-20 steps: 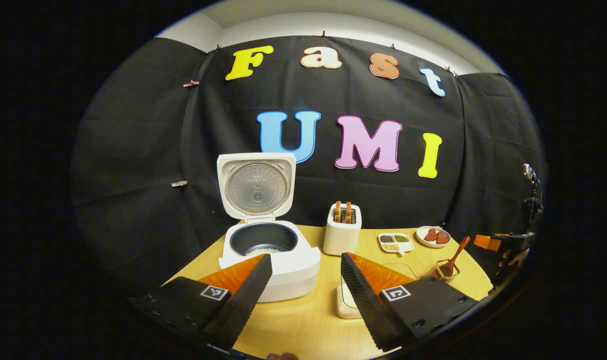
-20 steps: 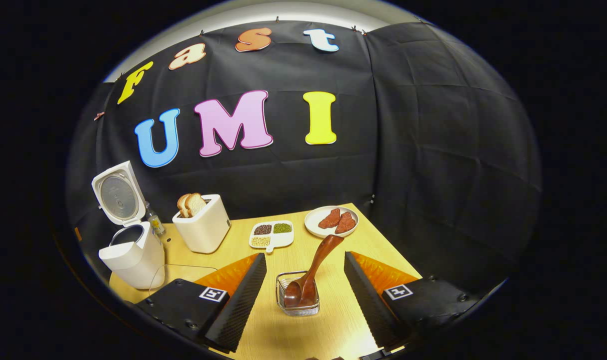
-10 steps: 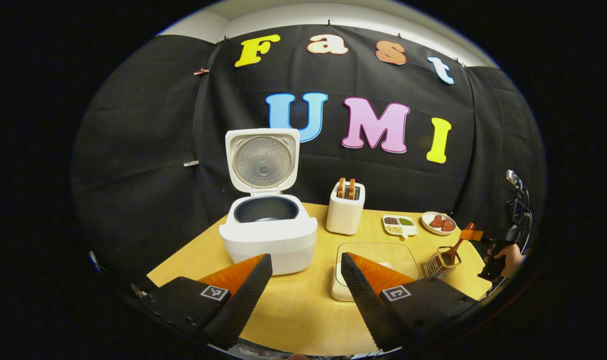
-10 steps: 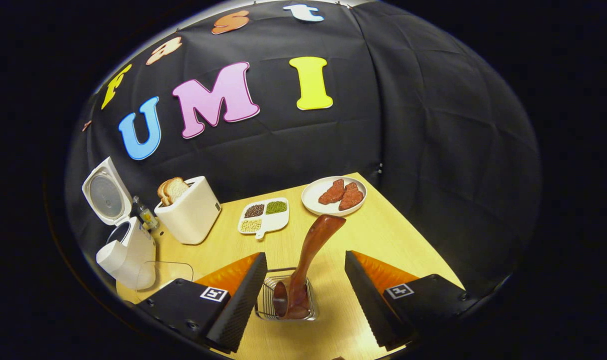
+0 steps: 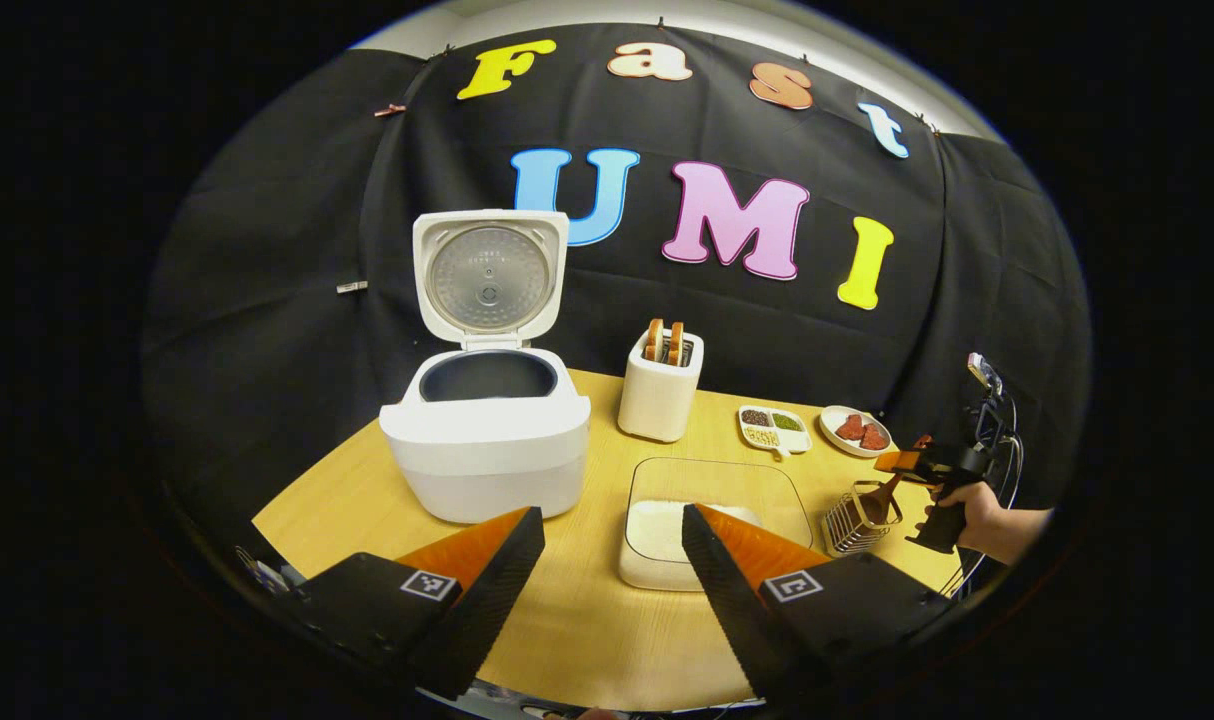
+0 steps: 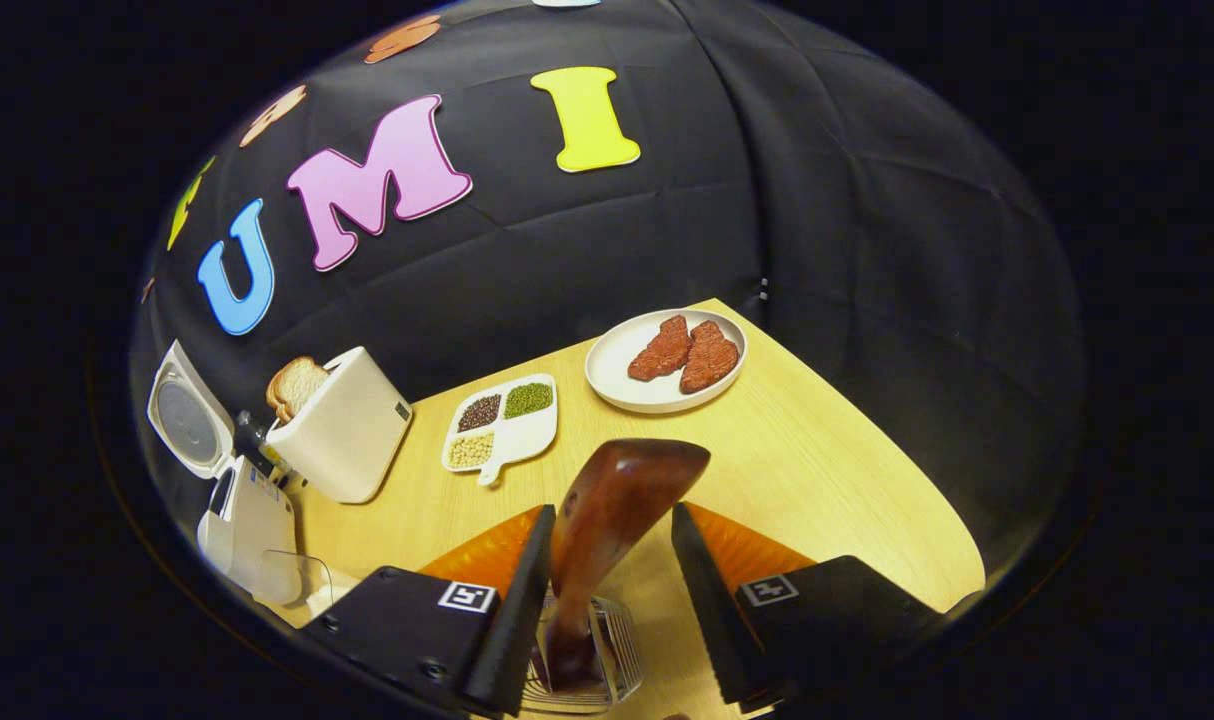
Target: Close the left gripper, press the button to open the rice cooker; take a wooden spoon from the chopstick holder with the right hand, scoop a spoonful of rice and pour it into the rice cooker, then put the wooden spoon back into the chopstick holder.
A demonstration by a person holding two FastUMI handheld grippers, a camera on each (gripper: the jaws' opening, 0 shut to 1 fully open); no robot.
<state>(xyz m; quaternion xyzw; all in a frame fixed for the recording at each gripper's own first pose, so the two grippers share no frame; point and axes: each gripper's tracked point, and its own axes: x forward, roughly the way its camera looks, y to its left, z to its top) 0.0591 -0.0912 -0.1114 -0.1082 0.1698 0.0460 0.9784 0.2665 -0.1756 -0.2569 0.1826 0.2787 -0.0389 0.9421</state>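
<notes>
White rice cooker [image 5: 487,440] open — wooden spoon [image 6: 607,510] leaning in chopstick holder [image 6: 617,665].

Black tool [image 5: 607,590] bodies with square coded markers, screws, ribbed fingers [image 5: 487,600].

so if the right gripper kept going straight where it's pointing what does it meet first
Most likely the wooden spoon: its handle stands between the open right gripper fingers, rising from the chopstick holder. Depth is hard to judge.

Rice cooker [image 5: 485,440] left of toaster [image 5: 660,398]; rice tray [image 5: 712,500] before both.
</notes>
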